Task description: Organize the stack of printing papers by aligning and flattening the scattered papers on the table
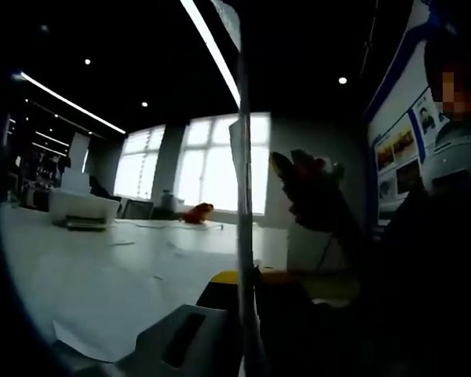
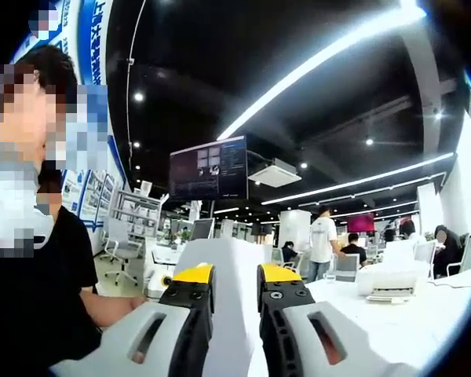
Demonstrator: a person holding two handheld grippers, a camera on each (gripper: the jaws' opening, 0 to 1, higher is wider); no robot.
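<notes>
Between the yellow-tipped fingers of the right gripper (image 2: 235,294) stands a white stack of printing papers (image 2: 234,259), held upright and edge-on, its rounded top rising just above the fingertips; the fingers are clamped on it from both sides. Seen from the left gripper view, the same stack (image 1: 242,196) is a thin, nearly vertical pale sheaf running from the bottom of the view up past the ceiling lights, lifted off the white surface (image 1: 102,275). It sits against the grey and yellow finger (image 1: 196,322) of the left gripper (image 1: 239,314), whose other finger is in shadow, so whether they are clamped I cannot tell. One loose white sheet (image 1: 78,339) lies flat on the surface by that gripper
</notes>
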